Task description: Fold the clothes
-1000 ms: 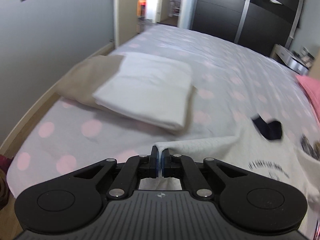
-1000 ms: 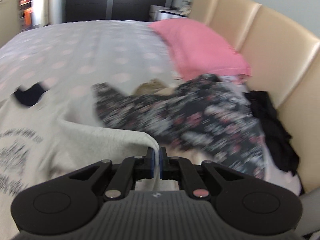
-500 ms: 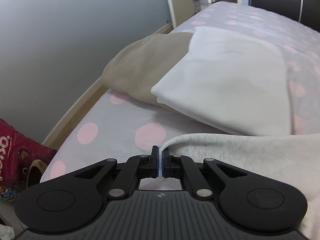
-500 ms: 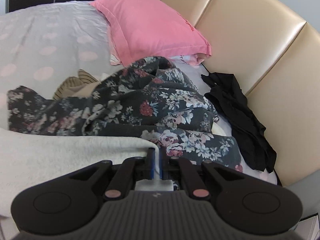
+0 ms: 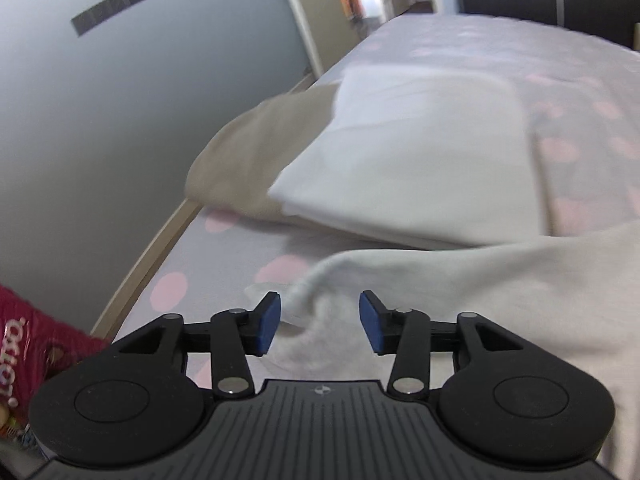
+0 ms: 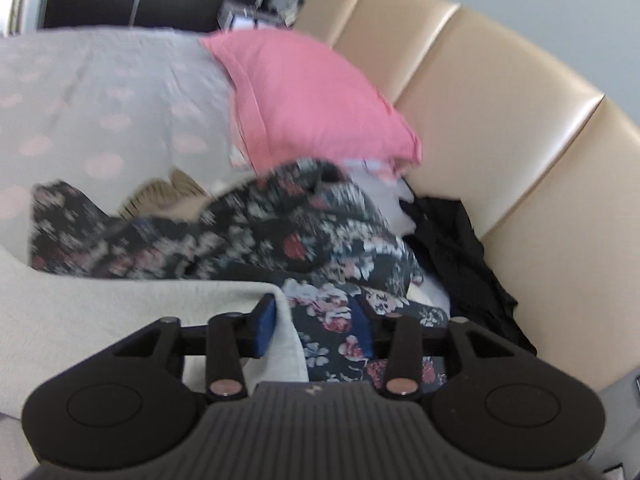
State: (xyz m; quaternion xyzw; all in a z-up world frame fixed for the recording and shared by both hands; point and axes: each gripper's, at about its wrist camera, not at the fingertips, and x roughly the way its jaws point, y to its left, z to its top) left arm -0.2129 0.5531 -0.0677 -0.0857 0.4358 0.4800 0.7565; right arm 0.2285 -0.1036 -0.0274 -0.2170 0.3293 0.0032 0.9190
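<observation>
A cream sweatshirt [image 5: 460, 280] lies spread on the dotted bed sheet [image 5: 224, 256]. Its corner sits loose between the blue pads of my left gripper [image 5: 320, 322], whose jaws are opening and do not press on the cloth. In the right wrist view the sweatshirt's other corner [image 6: 120, 300] lies against the left pad of my right gripper [image 6: 314, 328]; those jaws are opening too, with the cloth slack between them. A dark floral garment [image 6: 256, 232] lies crumpled just beyond the right gripper.
A folded white cloth [image 5: 408, 160] rests on a beige one [image 5: 256, 152] near the bed's left edge, by the grey wall [image 5: 100, 100]. A pink pillow [image 6: 312, 100], a black garment [image 6: 452, 248] and the padded beige headboard [image 6: 520, 120] stand on the right. A red bag [image 5: 28, 344] sits beside the bed.
Both grippers were shut on the sweatshirt's corners and have now let go, with their jaws apart. Both hands came down toward the bed, spreading the sweatshirt sideways.
</observation>
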